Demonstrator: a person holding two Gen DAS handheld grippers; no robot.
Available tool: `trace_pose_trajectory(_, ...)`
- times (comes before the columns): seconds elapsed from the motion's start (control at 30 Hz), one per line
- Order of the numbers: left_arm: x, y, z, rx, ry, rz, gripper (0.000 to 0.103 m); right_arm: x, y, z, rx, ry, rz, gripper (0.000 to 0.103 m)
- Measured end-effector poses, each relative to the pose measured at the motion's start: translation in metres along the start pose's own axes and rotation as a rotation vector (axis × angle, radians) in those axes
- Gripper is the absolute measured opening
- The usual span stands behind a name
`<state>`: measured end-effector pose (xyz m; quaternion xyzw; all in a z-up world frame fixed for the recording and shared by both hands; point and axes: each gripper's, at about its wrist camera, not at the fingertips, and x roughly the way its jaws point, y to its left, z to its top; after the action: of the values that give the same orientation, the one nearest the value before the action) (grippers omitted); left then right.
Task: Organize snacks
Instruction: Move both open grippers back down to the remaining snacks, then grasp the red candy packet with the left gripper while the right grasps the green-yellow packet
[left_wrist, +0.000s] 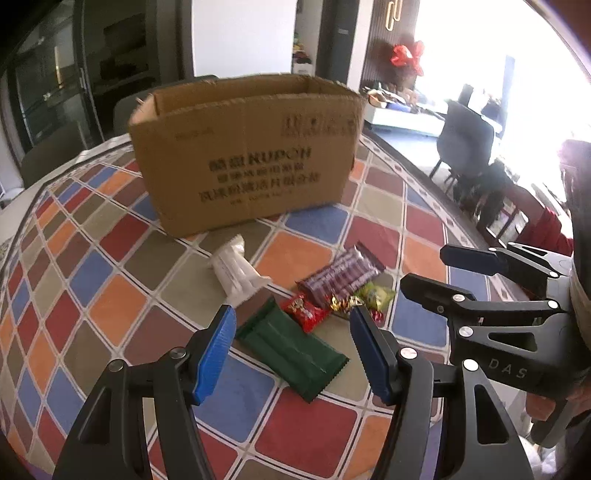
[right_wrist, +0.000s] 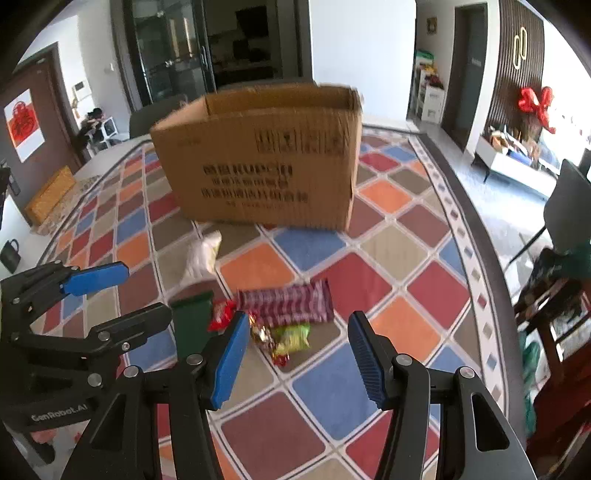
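An open cardboard box (left_wrist: 243, 155) stands at the back of the chequered table; it also shows in the right wrist view (right_wrist: 266, 162). In front of it lie a white packet (left_wrist: 236, 269), a purple striped packet (left_wrist: 338, 277), a green wrapper (left_wrist: 291, 349), a red candy (left_wrist: 304, 312), a gold candy (left_wrist: 341, 302) and a yellow-green packet (left_wrist: 376, 295). My left gripper (left_wrist: 293, 350) is open above the green wrapper. My right gripper (right_wrist: 299, 354) is open above the yellow-green packet (right_wrist: 291, 336), near the purple packet (right_wrist: 288, 304), and also shows in the left wrist view (left_wrist: 424, 269).
The table has a colourful diamond-pattern cloth (left_wrist: 110, 266). Dark chairs (left_wrist: 465, 144) stand to the right beyond the table edge. A chair back (right_wrist: 155, 114) stands behind the box. A wooden chair with cloth (right_wrist: 554, 295) is at the right.
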<state>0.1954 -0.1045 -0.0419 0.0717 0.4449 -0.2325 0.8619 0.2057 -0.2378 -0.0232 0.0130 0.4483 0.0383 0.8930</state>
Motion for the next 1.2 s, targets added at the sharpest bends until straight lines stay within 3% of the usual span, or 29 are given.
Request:
trace_pose_trajectory(0.57,0.051,-0.004,0.0,0.172,0.088,-0.083,0.062,0.042,-0.01,-0.021,0.079,0.109,0.016,0.056)
trace_pose_trajectory(0.93,0.072,-0.001,0.007,0.21,0.113,-0.106,0.052,0.052,-0.01,-0.018,0.104,0.116,0.0,0.056)
trace_pose_trajectory(1.2,0.083,-0.003,0.01,0.229,0.137,-0.104,0.051,0.062,-0.013,-0.02,0.139,0.143,0.021,0.054)
